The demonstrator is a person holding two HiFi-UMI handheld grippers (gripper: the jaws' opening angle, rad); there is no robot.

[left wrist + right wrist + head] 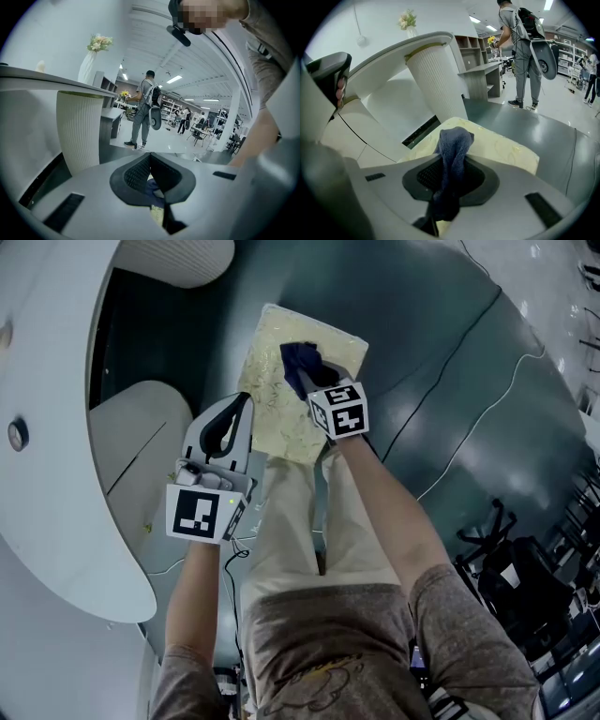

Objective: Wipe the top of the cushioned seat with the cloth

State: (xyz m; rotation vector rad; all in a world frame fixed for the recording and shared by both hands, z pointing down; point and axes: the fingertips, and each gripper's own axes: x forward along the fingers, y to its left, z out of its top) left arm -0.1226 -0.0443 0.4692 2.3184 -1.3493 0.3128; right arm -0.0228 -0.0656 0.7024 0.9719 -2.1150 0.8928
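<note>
The right gripper (pixel 314 381) is clamped on the blue cloth (pixel 452 145), which hangs over the yellow seat (pixel 272 413). The left gripper (pixel 242 407) hovers at the seat's left edge, its jaws together on nothing.

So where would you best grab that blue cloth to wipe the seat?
Probably by a fold in its middle, coming down from above. The cloth is soft and crumpled, so pinching one fold leaves a loose wad free to rub the cushioned seat. The right tool holds it that way now, shut on a fold with the wad sticking out past its tips.
</note>
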